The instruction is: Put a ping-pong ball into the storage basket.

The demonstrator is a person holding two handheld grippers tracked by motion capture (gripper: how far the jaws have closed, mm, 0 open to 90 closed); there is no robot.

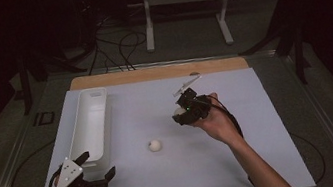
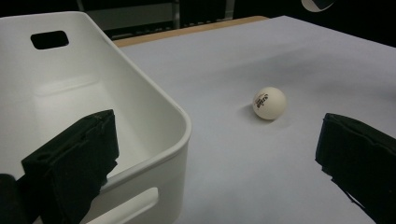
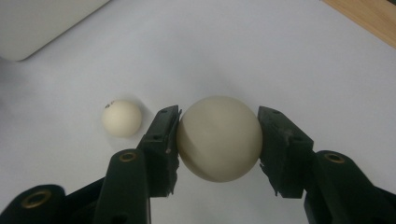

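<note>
**Right claw pinching one ball; second ball loose on counter**

Left claw [image 1: 97,171]: at the near-left edge of the counter [image 1: 248,171], jaws spread wide and holding nothing. One jaw stands inside the near end of the bin [image 2: 154,114], the other outside over bare counter; whether either touches the bin wall I cannot tell.

Loose ball [image 1: 154,145]: lies mid-counter, between the two claws and well apart from both, print facing the left claw. Round, so no long axis.

Right claw [image 3: 218,140]: held above the counter right of centre, pinching a held ball [image 3: 218,138] between both pads at its widest part.

Bin: white, long axis running near to far along the left side, with a handle slot [image 2: 49,39] in its far end.
</note>
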